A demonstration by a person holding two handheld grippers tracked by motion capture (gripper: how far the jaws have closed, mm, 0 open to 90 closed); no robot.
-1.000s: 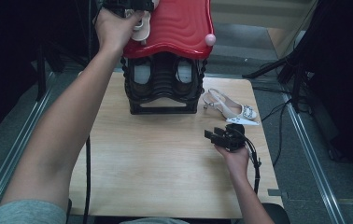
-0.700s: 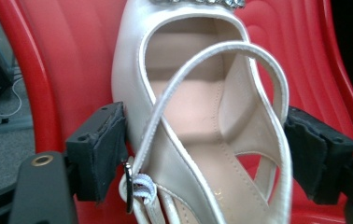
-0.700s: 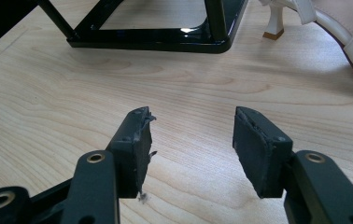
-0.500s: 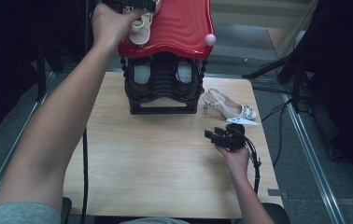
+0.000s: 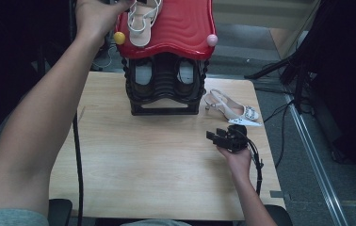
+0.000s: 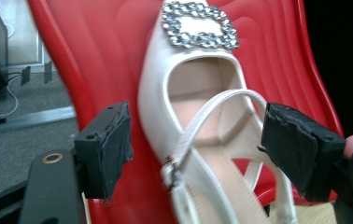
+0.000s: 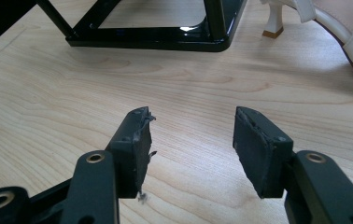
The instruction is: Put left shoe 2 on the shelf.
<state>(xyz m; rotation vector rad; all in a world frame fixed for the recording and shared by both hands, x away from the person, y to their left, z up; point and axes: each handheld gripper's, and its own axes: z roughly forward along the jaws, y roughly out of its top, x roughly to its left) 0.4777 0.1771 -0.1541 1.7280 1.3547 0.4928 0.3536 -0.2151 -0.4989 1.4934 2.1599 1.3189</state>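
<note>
Wooden table (image 5: 119,160); black shoe rack (image 5: 164,101), white heeled shoe (image 5: 232,109) beside it

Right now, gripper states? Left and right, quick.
Left gripper: open, jaws either side of the white sandal on the red rack top, pads clear of it.
Right gripper: open, empty, above the table.

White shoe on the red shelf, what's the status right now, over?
Left gripper open, jaws straddling white sandal, pads clear of it. Sandal lies on red top shelf. Right gripper open, low over table. Second sandal waits beside rack; nothing in the way.
</note>
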